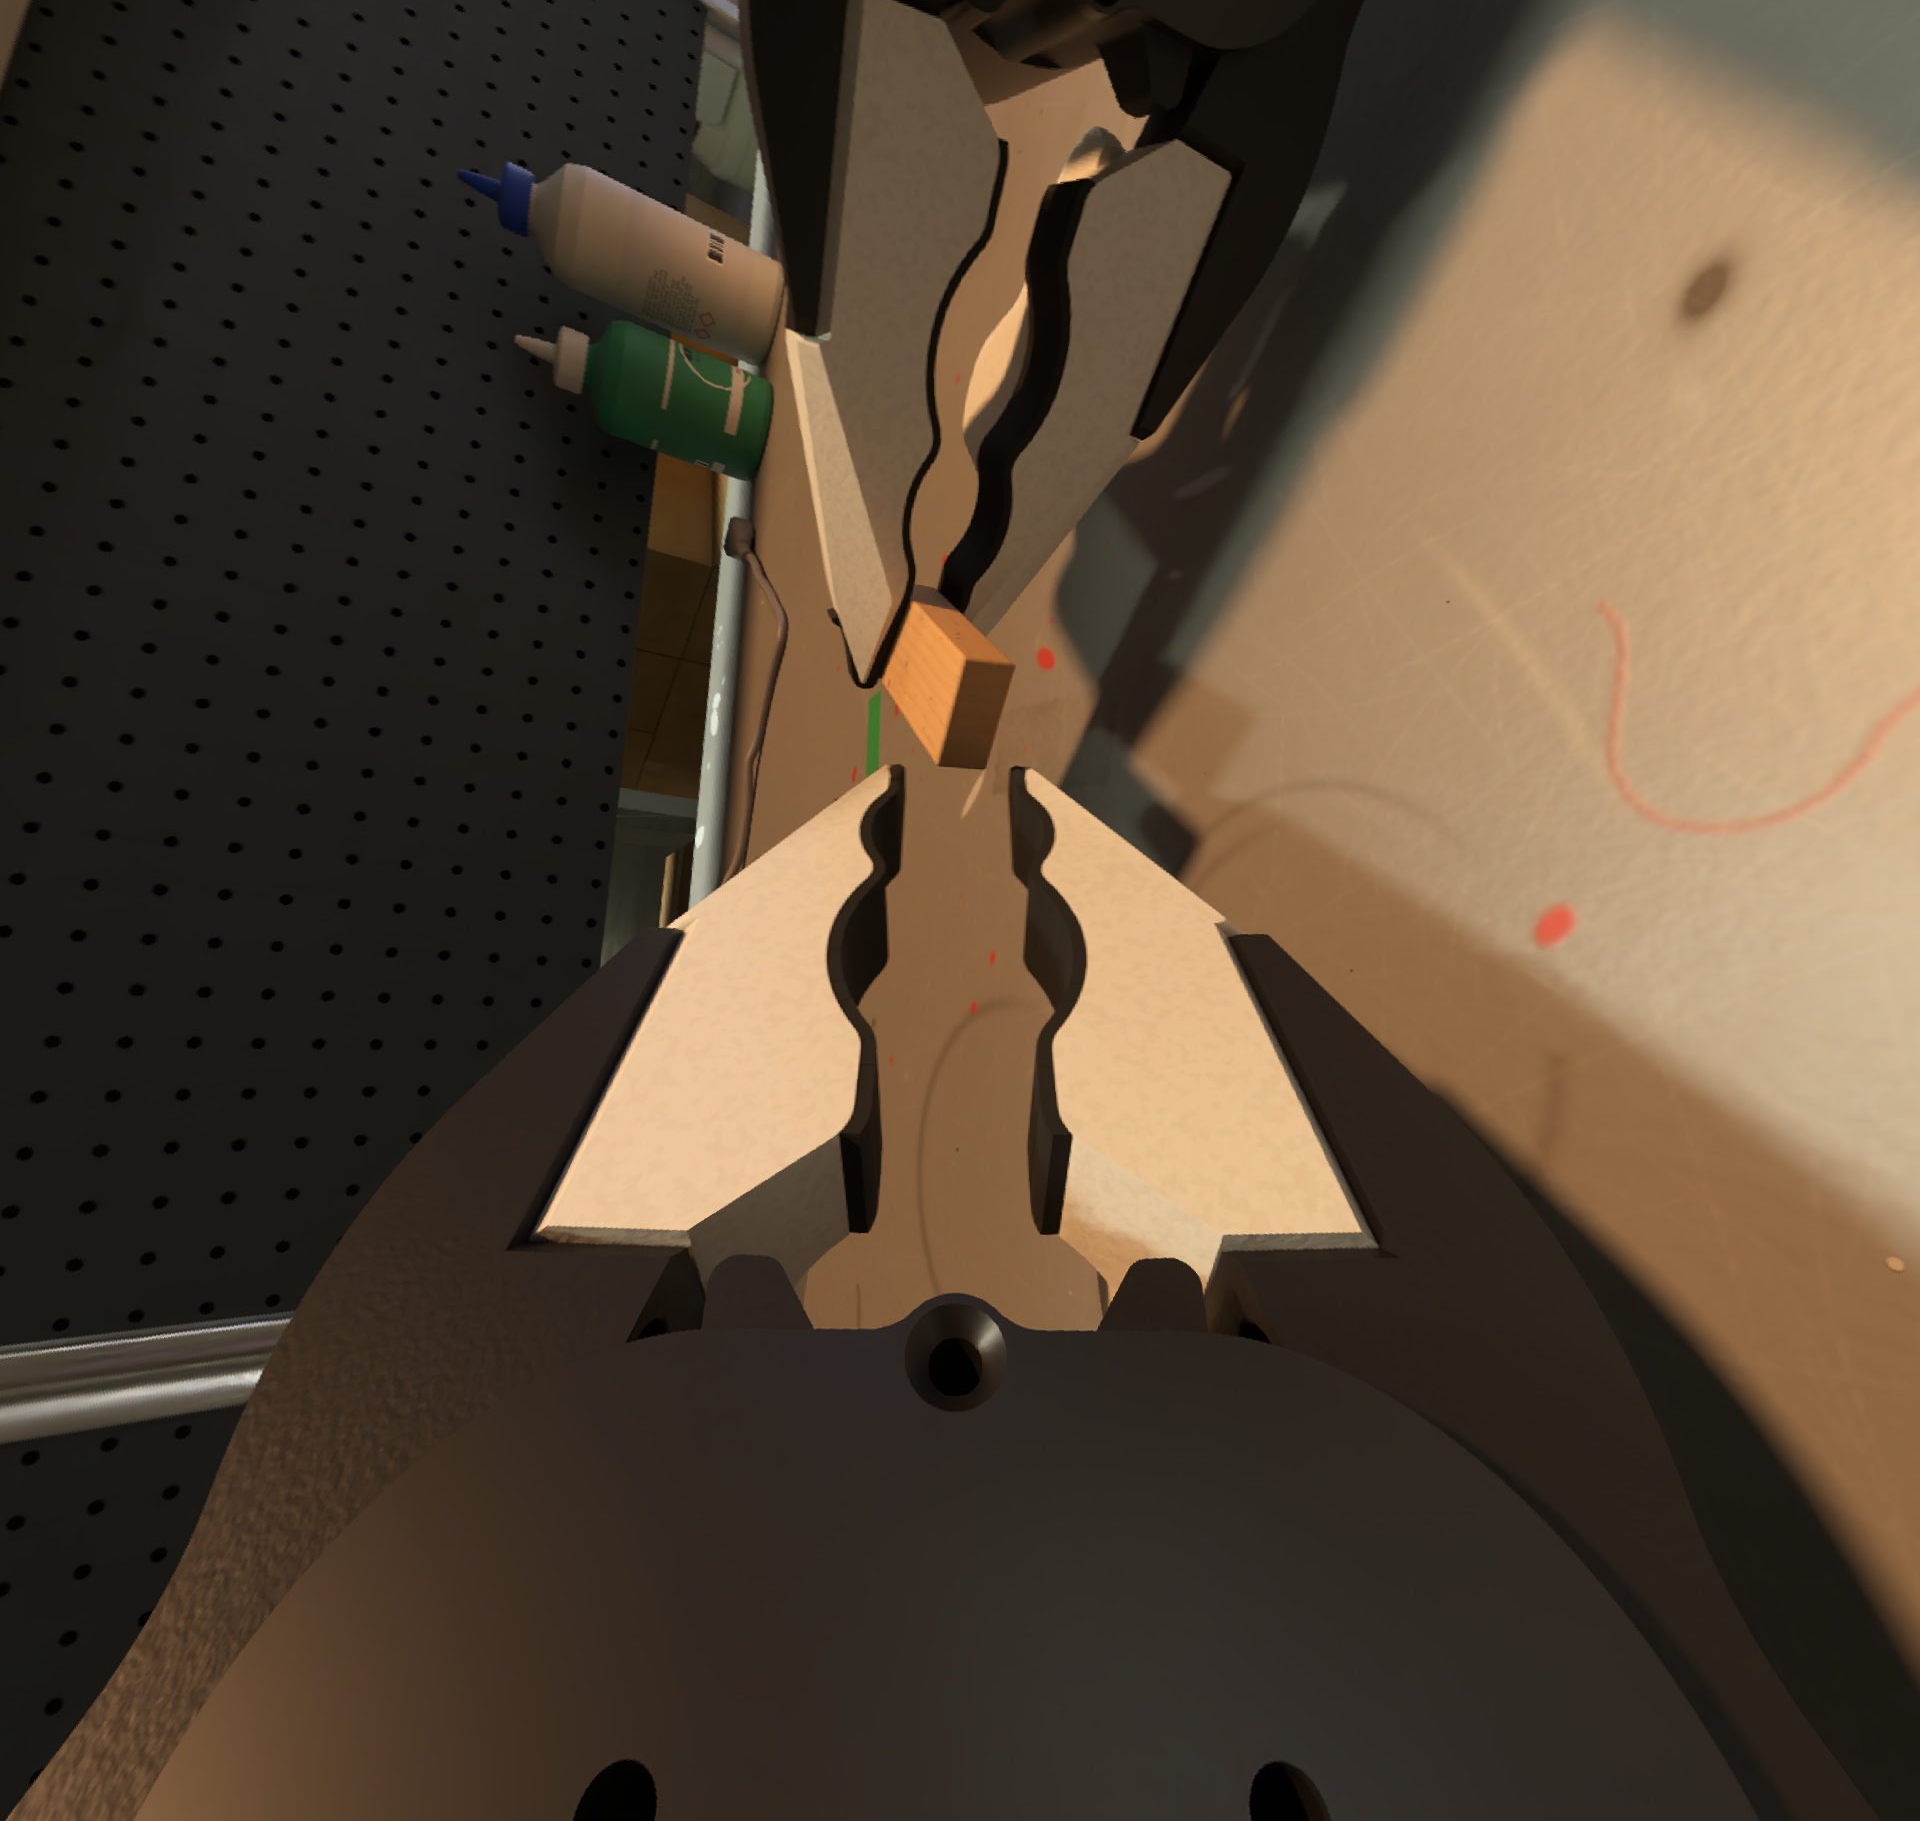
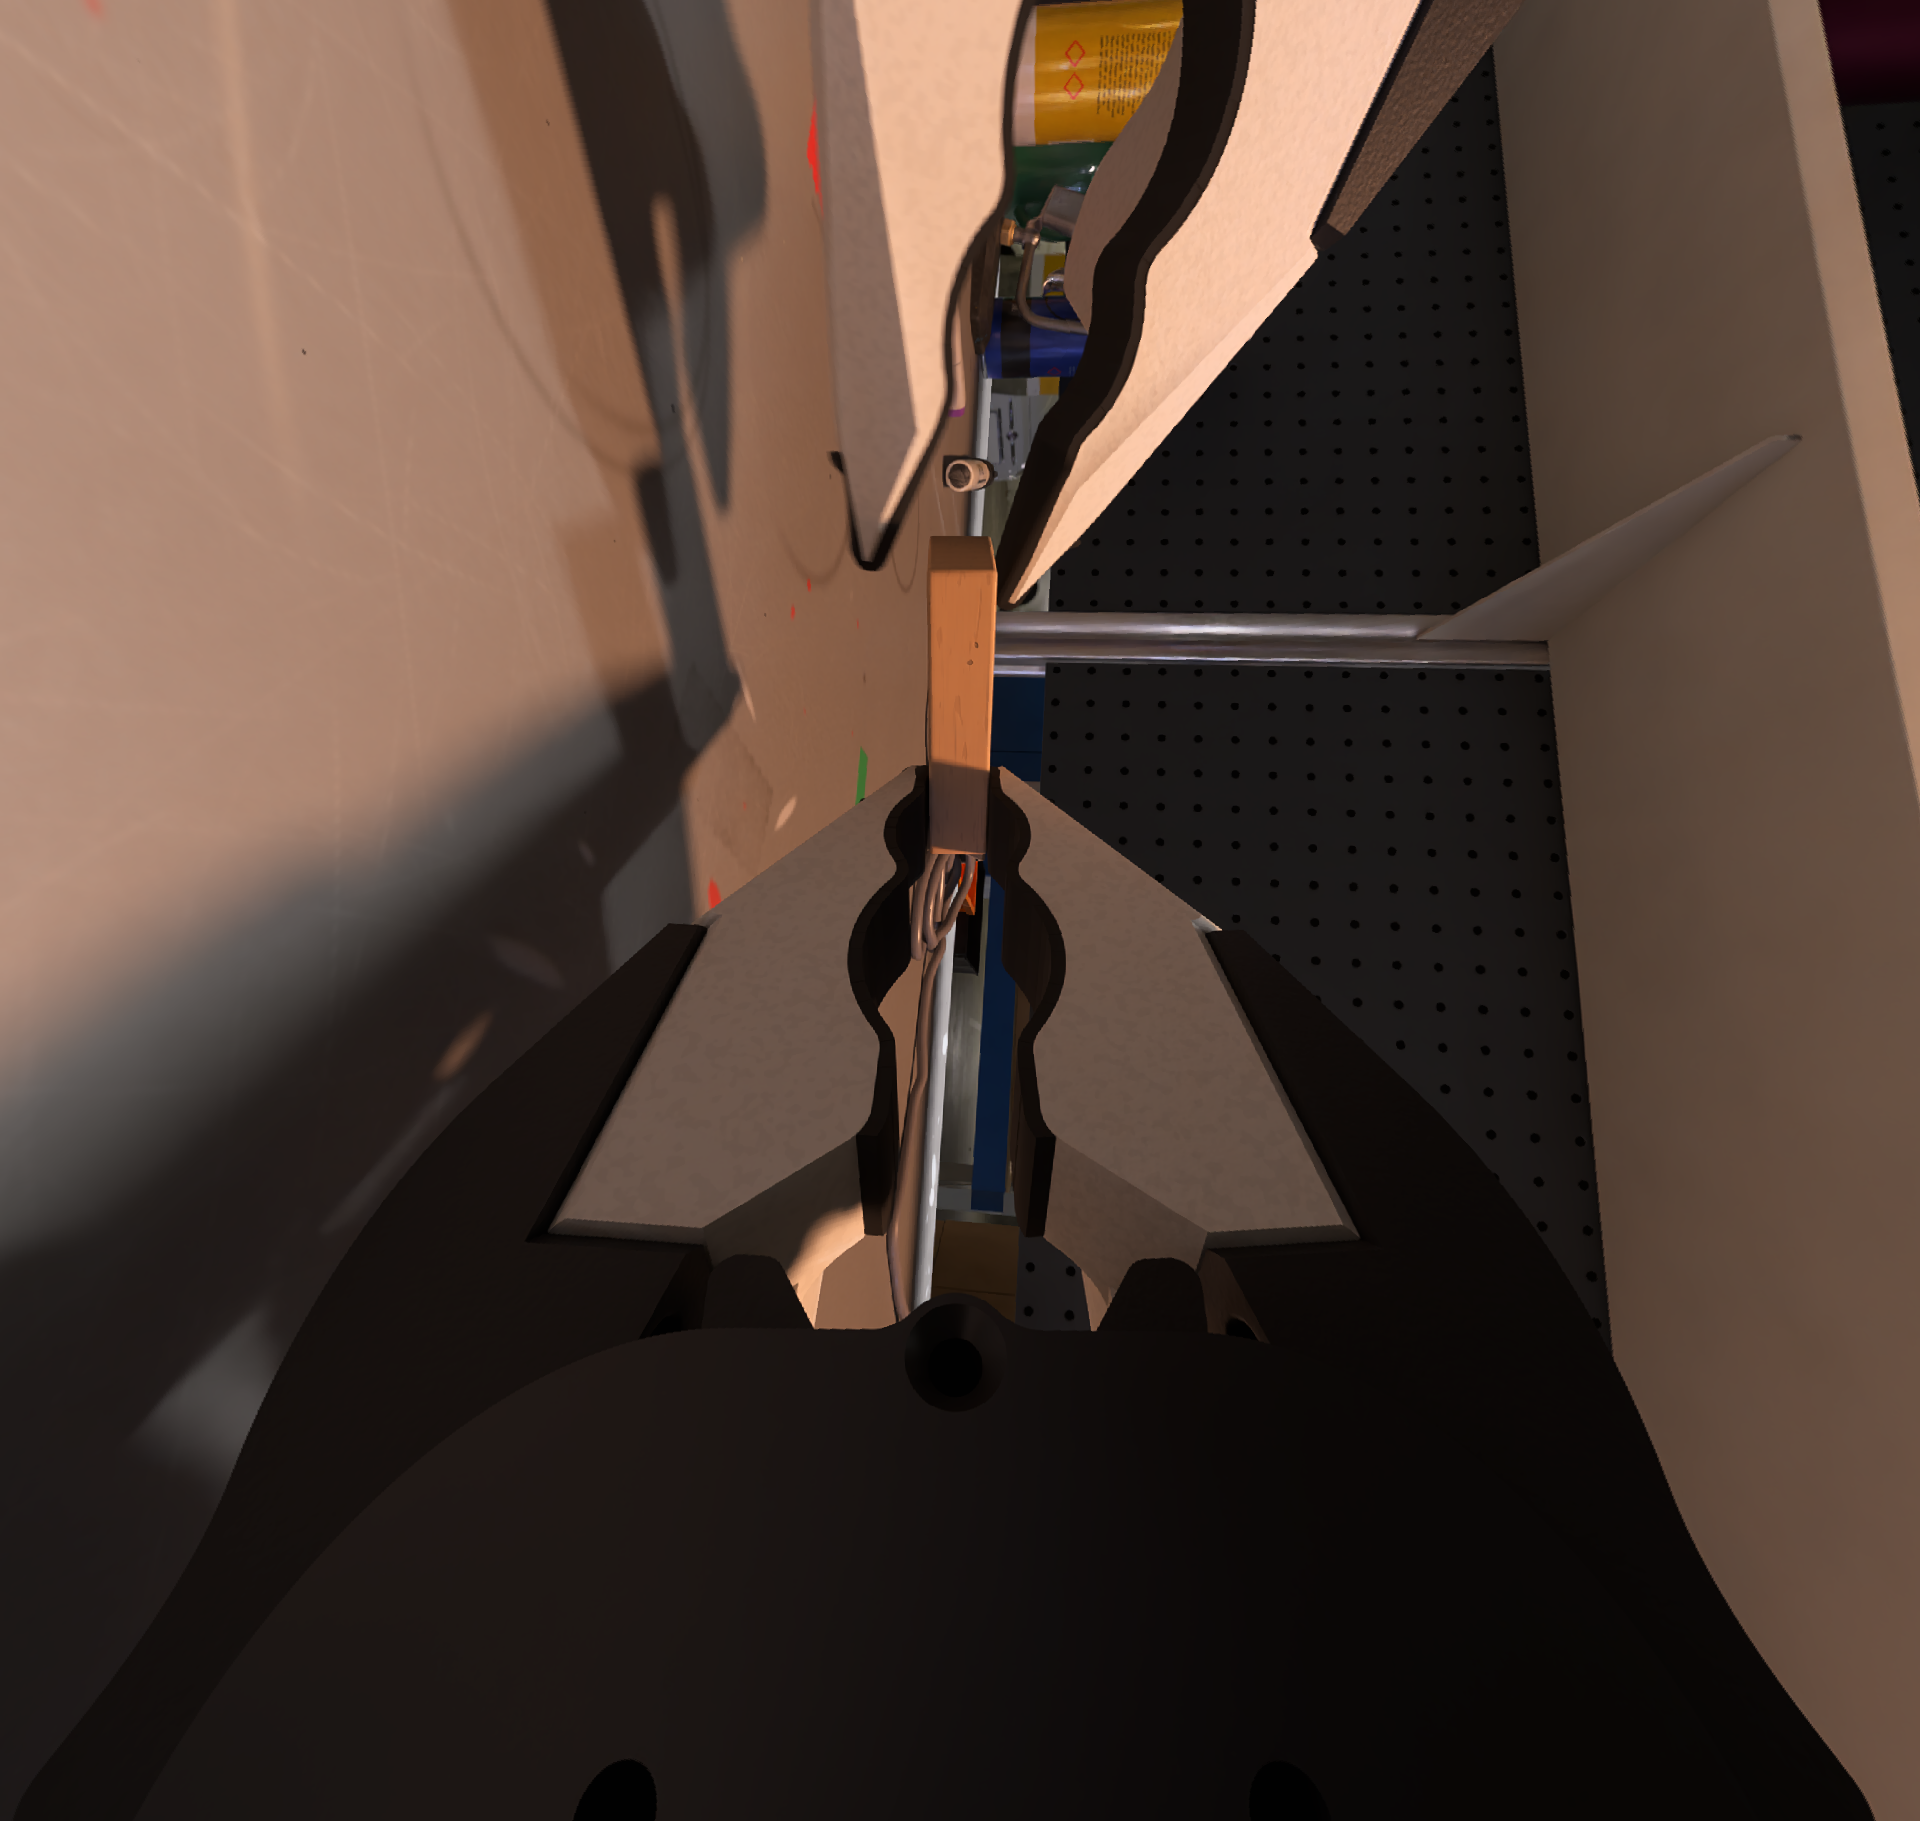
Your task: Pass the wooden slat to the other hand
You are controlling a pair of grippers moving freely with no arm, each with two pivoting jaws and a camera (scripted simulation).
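Note:
The wooden slat (image 2: 961, 670) is a short light-brown block. In the right wrist view my right gripper (image 2: 961, 784) is shut on its near end, and the slat points forward. My left gripper (image 2: 940, 571) faces it from the top of that view with its jaws apart, the tips level with the slat's far end. In the left wrist view my left gripper (image 1: 956, 779) is open and empty. The slat (image 1: 945, 696) hangs just past its fingertips, held by the right gripper (image 1: 925, 613) above it.
A white bottle with a blue cap (image 1: 644, 254) and a green bottle (image 1: 675, 400) stand against a dark pegboard (image 1: 312, 524). A metal rail (image 2: 1247, 633) crosses the pegboard. The scratched tan workbench top (image 1: 1558, 628) lies alongside. A yellow can (image 2: 1101, 67) shows behind the left gripper.

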